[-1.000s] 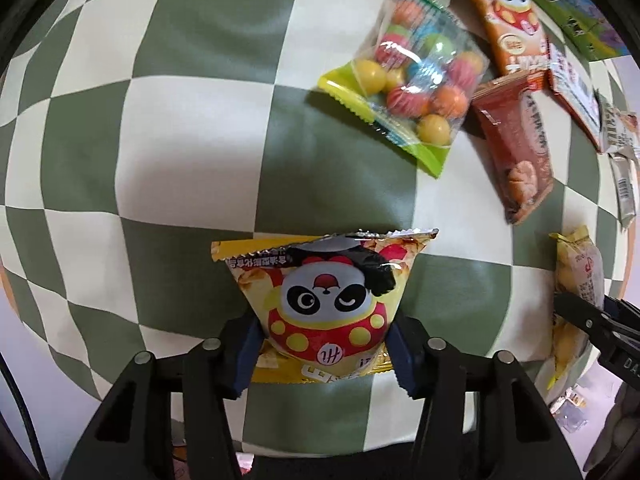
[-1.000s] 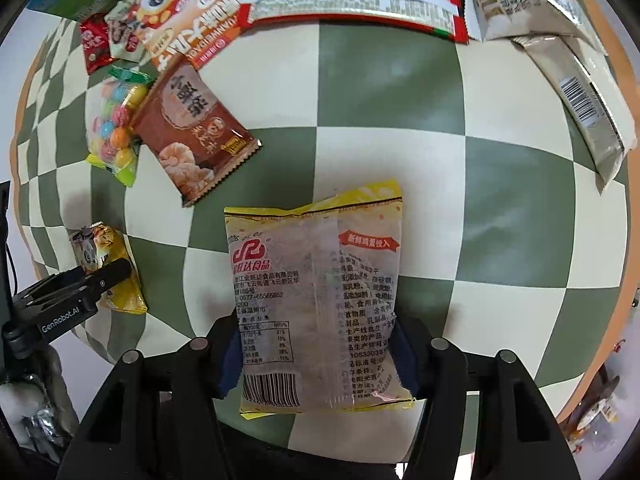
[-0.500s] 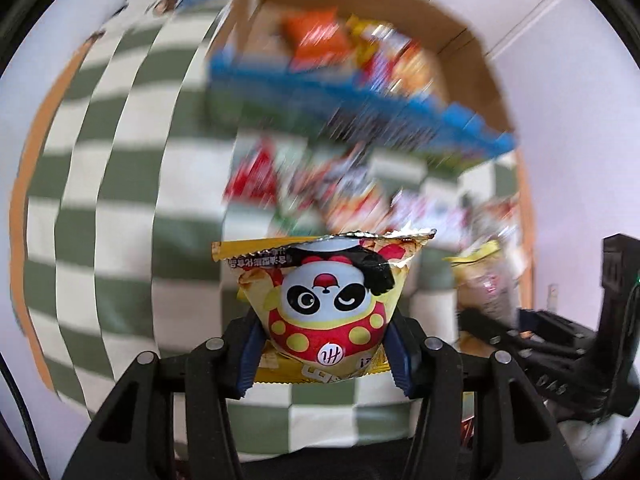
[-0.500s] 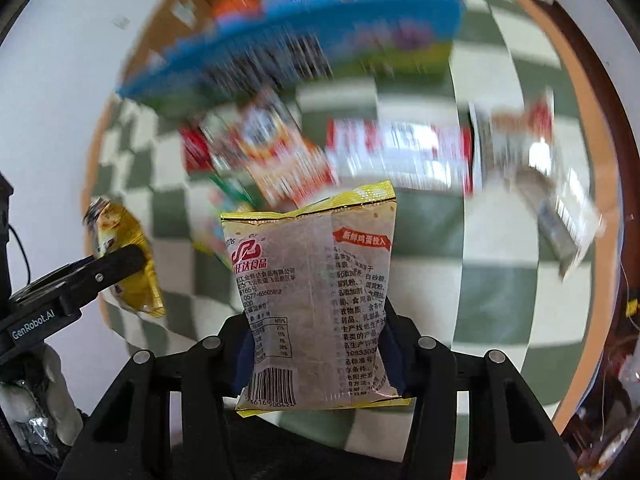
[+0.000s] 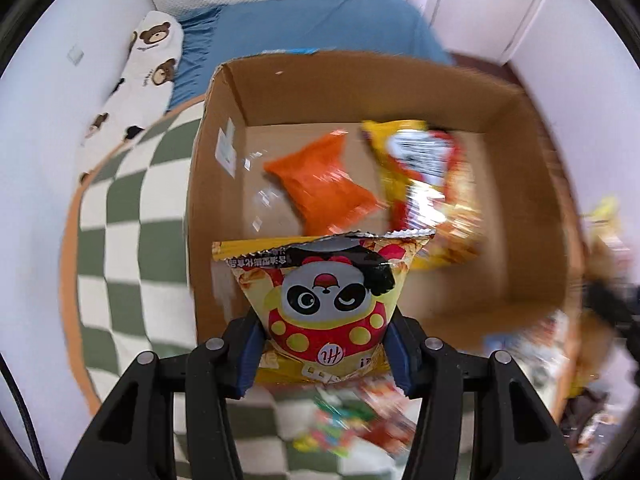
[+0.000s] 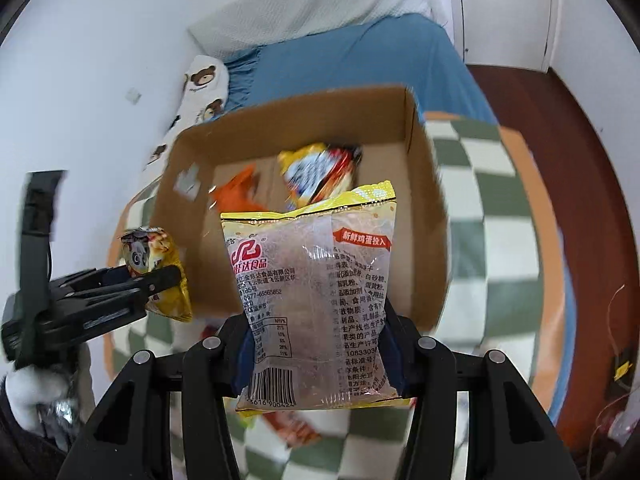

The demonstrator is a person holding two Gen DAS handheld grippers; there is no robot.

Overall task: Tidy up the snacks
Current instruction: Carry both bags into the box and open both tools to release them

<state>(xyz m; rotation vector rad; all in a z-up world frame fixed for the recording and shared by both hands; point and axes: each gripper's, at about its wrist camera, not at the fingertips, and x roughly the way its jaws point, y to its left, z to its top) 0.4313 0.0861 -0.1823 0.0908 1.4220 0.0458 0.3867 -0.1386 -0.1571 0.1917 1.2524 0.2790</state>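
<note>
A blue bed [image 6: 360,56] lies behind the checkered bench [image 5: 120,240], on which an open cardboard box [image 5: 400,76] holds an orange packet [image 5: 324,184] and a yellow-red packet [image 5: 424,168]. The left hand-held gripper [image 5: 324,354] is clamped on a panda snack bag [image 5: 324,296], held up in front of the box's near left corner, and the right hand-held gripper [image 6: 316,354] is clamped on a clear-backed yellow bag [image 6: 316,280] raised before the box's near wall
</note>
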